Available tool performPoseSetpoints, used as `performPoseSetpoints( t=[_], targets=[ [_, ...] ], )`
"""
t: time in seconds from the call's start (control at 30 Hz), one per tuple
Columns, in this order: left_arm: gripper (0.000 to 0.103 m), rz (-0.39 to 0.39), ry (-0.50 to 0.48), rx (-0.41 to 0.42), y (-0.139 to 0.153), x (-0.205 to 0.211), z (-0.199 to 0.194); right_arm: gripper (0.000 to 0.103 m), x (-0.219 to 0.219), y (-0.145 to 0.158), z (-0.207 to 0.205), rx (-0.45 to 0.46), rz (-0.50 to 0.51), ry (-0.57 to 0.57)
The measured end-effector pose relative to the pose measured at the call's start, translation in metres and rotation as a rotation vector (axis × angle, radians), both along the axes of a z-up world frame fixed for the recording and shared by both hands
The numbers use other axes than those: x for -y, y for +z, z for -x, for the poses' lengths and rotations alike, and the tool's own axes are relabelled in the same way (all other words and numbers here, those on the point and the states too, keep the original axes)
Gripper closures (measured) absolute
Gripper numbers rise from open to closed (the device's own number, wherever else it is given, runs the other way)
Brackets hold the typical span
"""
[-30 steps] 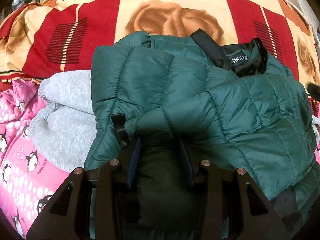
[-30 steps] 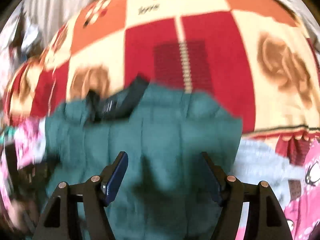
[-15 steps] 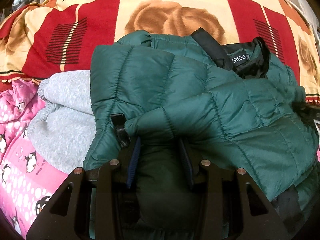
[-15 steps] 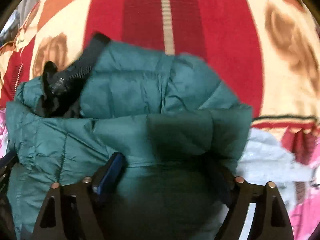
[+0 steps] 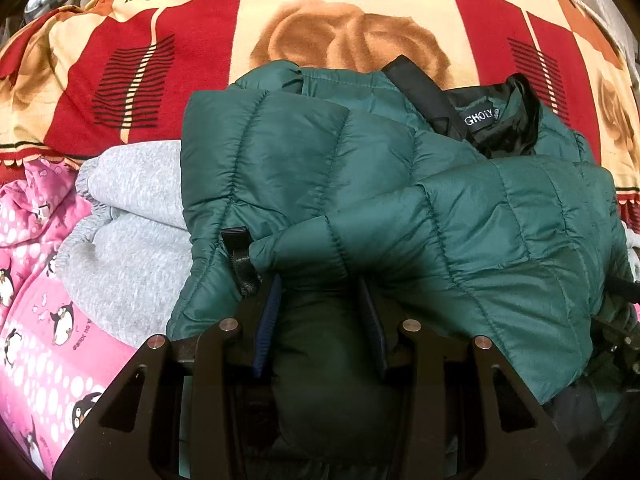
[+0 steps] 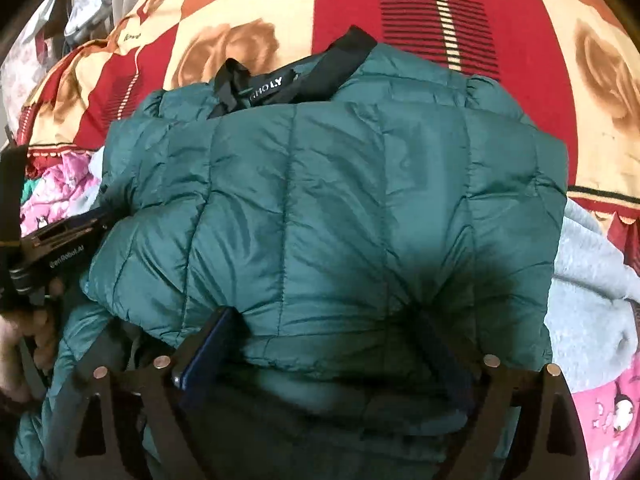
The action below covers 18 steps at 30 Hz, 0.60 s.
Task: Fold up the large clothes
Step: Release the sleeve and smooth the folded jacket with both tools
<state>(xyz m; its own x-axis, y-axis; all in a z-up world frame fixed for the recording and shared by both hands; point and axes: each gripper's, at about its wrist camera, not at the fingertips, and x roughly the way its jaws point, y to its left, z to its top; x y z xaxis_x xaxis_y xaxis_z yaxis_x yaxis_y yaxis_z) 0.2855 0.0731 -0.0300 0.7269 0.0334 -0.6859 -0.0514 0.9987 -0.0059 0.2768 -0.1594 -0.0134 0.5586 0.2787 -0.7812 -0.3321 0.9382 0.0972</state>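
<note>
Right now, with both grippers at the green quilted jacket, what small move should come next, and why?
Probably close the right gripper on the green quilted jacket: its jaws stand wide around the near fold, while the left gripper already pinches its own fold.

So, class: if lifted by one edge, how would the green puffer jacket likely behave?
The green puffer jacket would probably flop and drape, as its soft quilted folds suggest. Its shiny shell looks slippery, so layers may slide. The puffy padding suggests it is light for its bulk.
</note>
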Motion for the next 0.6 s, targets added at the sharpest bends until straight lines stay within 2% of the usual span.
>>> performPoseSetpoints(
  t=[0.6],
  targets=[
    [0.063,0.002,0.001,0.004,0.0005,0.0002,0.0007,0.006,-0.0025,-0.0041,0.0017,0.044,0.027,-0.018]
  ],
)
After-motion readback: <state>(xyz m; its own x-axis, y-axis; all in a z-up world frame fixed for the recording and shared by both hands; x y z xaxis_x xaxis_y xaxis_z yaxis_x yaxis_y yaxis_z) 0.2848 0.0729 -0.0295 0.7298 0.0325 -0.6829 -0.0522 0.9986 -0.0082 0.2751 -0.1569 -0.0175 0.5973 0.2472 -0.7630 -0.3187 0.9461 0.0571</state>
